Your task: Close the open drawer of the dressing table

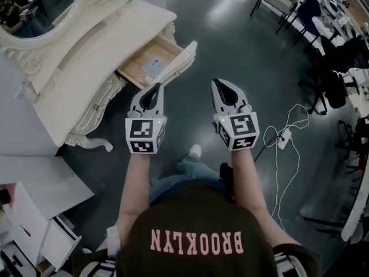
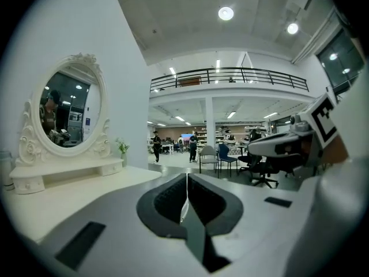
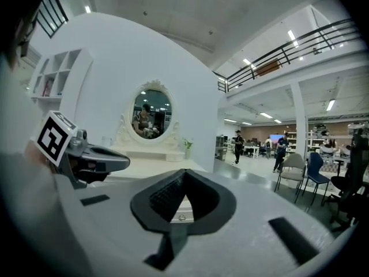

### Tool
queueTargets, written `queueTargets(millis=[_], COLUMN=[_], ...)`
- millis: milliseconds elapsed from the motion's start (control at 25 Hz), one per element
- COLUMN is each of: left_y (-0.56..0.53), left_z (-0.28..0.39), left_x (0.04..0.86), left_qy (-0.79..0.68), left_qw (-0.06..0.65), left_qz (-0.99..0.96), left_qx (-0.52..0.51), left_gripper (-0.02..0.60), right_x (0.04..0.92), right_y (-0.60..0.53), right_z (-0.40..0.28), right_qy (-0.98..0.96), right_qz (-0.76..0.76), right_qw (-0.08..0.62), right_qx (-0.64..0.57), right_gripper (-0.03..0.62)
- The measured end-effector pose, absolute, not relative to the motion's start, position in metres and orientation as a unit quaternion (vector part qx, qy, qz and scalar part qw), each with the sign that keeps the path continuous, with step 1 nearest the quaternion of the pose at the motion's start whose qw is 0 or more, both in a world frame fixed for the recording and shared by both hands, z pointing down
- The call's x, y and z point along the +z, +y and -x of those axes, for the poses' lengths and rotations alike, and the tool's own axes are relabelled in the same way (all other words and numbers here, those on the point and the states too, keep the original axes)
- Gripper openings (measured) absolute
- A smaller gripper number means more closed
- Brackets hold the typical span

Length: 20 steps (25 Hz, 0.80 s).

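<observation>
Head view: at upper centre, the dressing table (image 1: 98, 59) has its drawer (image 1: 183, 61) open, a flat grey sheet (image 1: 153, 68) inside. Left gripper (image 1: 157, 87) and right gripper (image 1: 217, 83) hover just below, fingers together on nothing.

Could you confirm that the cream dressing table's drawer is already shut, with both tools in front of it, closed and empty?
Not quite: the head view shows the wooden drawer of the cream carved dressing table pulled open. The left tool and right tool are indeed in front of it, closed and empty.
</observation>
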State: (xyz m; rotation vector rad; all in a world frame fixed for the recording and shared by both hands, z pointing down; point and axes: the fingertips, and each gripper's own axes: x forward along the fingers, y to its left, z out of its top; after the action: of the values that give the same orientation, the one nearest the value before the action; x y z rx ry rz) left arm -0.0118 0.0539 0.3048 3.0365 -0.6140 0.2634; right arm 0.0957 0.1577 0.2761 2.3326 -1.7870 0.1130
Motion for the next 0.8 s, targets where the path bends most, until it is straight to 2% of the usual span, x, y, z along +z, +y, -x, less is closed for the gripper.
queueTargets(millis=[320, 800], left_y=[0.029, 0.008], left_z=[-0.028, -0.023], left_x=[0.338, 0.408], left_qy=[-0.274, -0.341], left_qw=[0.042, 0.095], left_qz=[-0.953, -0.92], left_qx=[0.12, 0.171], left_gripper=[0.006, 0.006], right_x=[0.309, 0.38], right_y=[0.116, 0.068], right_z=[-0.158, -0.178], right_qy=[-0.659, -0.699], right_qz=[-0.739, -0.688], right_qw=[0.13, 0.166], right_qx=[0.06, 0.104], right_gripper=[-0.003, -0.003])
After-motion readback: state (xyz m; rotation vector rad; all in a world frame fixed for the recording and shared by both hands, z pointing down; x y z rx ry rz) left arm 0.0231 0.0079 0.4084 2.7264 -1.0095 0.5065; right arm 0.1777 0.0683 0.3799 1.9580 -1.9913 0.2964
